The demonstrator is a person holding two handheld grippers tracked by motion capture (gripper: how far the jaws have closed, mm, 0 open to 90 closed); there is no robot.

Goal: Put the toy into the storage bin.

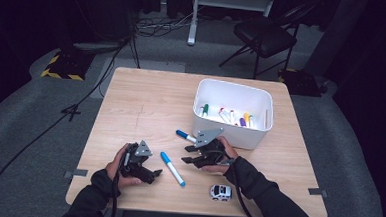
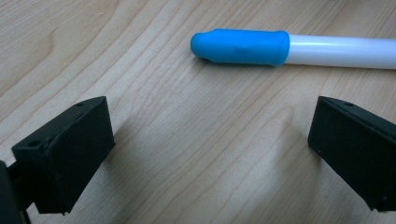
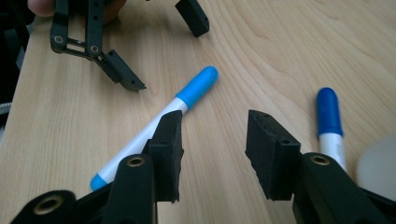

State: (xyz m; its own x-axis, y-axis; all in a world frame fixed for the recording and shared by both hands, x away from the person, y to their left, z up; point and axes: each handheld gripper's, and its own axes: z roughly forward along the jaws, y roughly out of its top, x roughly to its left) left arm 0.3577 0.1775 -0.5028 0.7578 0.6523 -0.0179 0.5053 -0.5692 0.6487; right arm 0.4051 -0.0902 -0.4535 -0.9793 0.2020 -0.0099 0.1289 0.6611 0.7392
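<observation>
Nearest the camera, the person's two forearms come in over the table [image 1: 131, 93] edge. At left, the left gripper [image 1: 153, 175] rests low with its jaws spread wide and empty, the light-blue marker [image 1: 172, 168] lying just beyond its tips, cap toward it. Right of that marker, the right gripper [image 1: 186, 154] hangs partly open, nothing between its pads, the marker passing under its left jaw. A dark-blue marker [image 1: 185, 135] lies beside the white bin [image 1: 252, 141], which already holds several markers. To pick up cleanly, I would centre the barrel between the pads, then close squarely across it. A toy car [image 1: 221, 191] sits near the right sleeve.
</observation>
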